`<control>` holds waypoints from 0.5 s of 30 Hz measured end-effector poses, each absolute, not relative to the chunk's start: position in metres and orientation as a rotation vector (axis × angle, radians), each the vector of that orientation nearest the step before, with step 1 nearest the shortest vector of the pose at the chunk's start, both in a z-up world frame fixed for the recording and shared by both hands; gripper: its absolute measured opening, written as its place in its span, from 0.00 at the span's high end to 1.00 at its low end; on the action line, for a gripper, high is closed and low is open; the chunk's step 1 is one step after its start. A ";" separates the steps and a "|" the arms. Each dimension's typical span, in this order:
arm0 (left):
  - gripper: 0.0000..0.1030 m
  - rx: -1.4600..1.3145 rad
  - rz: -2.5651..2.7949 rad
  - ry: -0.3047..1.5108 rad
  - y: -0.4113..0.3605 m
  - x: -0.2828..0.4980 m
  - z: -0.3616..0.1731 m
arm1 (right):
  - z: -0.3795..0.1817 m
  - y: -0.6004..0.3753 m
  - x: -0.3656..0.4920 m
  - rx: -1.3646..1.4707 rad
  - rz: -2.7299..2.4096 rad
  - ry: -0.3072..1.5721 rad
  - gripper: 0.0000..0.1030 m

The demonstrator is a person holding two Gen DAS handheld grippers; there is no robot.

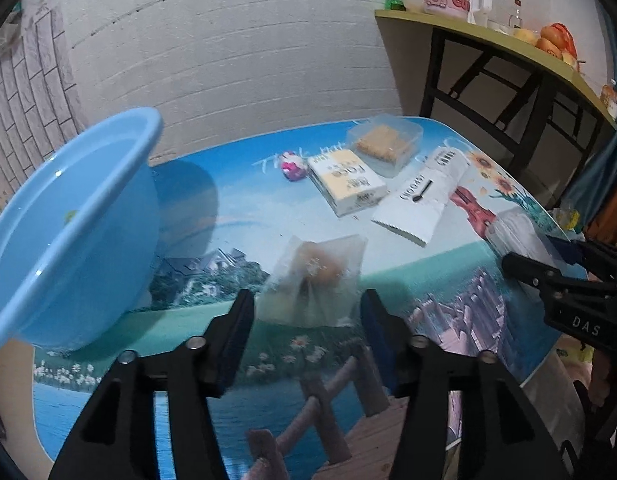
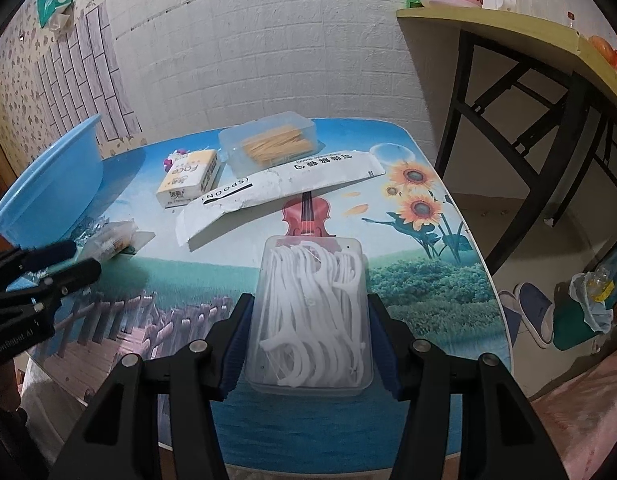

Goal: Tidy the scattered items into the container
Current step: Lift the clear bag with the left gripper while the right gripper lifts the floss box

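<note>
A light blue basin (image 1: 68,220) stands at the table's left, tilted in the left wrist view. A clear packet with a brown snack (image 1: 316,276) lies on the table between the tips of my left gripper (image 1: 308,304), whose fingers stand apart and do not press it. My right gripper (image 2: 308,320) is shut on a clear box of white floss picks (image 2: 310,280) resting on the table. Farther back lie a yellow-white tissue pack (image 2: 190,176), a long white spoon packet (image 2: 276,188), a clear toothpick box (image 2: 270,144) and a small pink toy (image 1: 292,166).
The table has a printed landscape cover (image 2: 420,280) and ends at a white brick wall. A yellow-topped side table (image 2: 488,28) with a pink mug and fruit stands at the right. Slippers (image 2: 532,316) and a bag lie on the floor beside the table's right edge.
</note>
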State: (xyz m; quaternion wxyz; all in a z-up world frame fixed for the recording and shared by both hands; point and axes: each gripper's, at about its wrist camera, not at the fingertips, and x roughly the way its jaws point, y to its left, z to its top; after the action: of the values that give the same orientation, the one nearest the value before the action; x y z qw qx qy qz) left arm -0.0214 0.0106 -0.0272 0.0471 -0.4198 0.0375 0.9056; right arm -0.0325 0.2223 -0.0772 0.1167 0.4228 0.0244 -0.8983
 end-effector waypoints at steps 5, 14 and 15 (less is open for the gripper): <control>0.42 -1.257 2.759 0.159 0.013 -0.030 -0.027 | -0.078 0.221 -0.033 1.237 -2.636 0.078 0.36; 0.71 -1.237 2.702 0.258 0.027 -0.043 -0.046 | -0.081 0.219 -0.031 1.178 -2.675 0.131 0.40; 0.76 -1.229 2.705 0.267 0.027 -0.042 -0.046 | -0.081 0.220 -0.032 1.177 -2.670 0.127 0.44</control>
State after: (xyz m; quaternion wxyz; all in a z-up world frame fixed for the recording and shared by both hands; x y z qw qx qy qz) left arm -0.0423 0.0275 -0.0462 0.0790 -0.4108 0.0894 0.9039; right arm -0.0318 0.2196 -0.0811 0.1100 0.4006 0.0433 -0.9086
